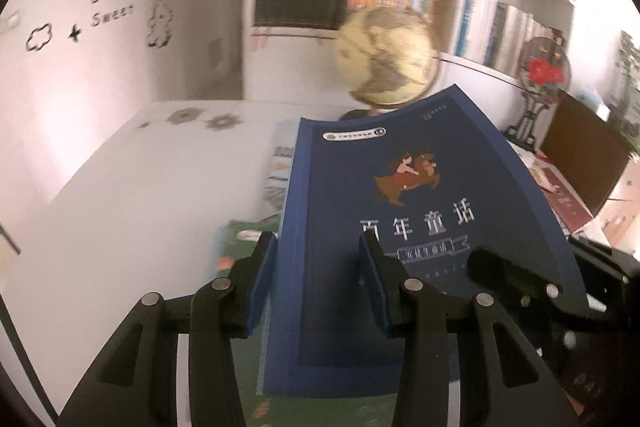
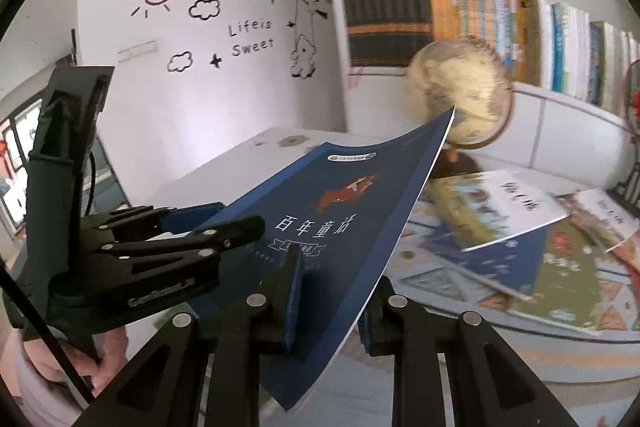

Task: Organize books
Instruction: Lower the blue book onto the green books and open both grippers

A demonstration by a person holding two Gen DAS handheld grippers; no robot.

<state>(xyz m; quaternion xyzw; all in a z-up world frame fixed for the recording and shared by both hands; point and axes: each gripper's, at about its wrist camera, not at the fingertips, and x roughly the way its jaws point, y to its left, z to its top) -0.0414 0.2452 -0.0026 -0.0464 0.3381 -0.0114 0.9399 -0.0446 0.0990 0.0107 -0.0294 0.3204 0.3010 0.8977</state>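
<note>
My left gripper (image 1: pixel 318 281) clamps the blue storybook (image 1: pixel 400 227) near its spine | my right gripper (image 2: pixel 330 301) pinches its page edge | book tilted above the table (image 1: pixel 120 211).

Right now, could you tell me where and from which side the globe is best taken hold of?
Probably by the short stem under the globe, coming in level from the front. The ball looks too wide and round for the fingers; the stem is narrow and upright. Both grippers are full with the blue book, so that goes down first.
</note>
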